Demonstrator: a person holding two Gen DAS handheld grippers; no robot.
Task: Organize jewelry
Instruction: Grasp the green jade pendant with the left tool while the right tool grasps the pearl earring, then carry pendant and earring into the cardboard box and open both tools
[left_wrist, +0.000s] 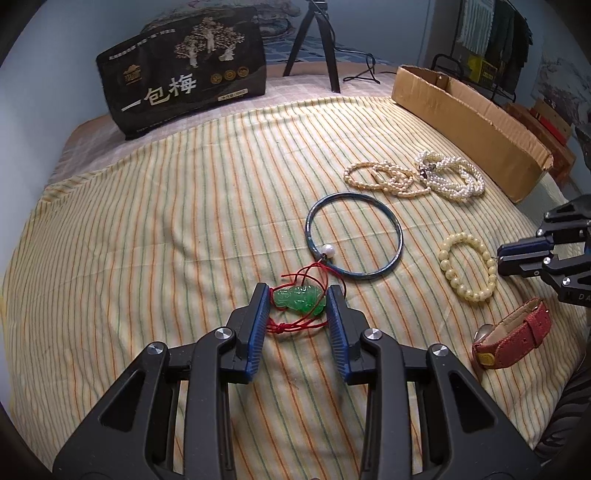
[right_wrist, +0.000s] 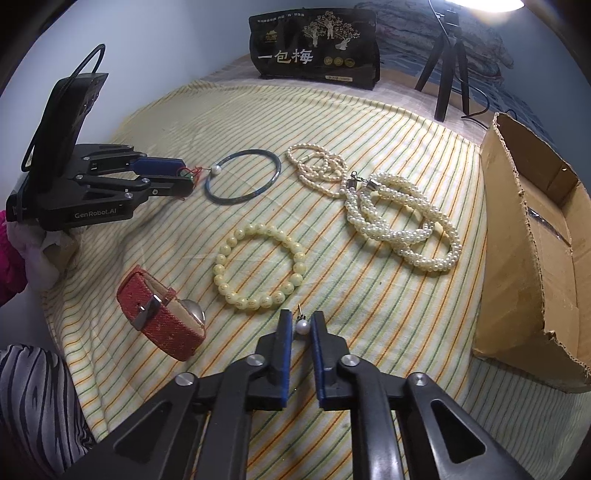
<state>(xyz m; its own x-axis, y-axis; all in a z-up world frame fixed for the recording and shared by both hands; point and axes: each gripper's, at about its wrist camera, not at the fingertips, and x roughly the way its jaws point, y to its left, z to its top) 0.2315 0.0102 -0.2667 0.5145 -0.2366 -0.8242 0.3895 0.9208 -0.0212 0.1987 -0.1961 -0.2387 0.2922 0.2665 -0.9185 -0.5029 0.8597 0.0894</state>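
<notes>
Between your right claw's (right_wrist: 300, 326) narrowly parted, not-yet-gripping fingers sits the small white pearl stud earring (right_wrist: 302, 326), while your left claw (left_wrist: 298, 301), wider open, straddles the carved green jade pendant (left_wrist: 299, 300) whose red cord (left_wrist: 295, 326) could snag.

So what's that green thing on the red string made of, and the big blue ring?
The small carved green pendant looks like jade or glass: glossy, translucent, bright green. Its thin red cord looks like knotted thread. The thin blue round bangle looks hard and polished, perhaps stone, glass or enamelled metal; the pictures leave that open.
</notes>
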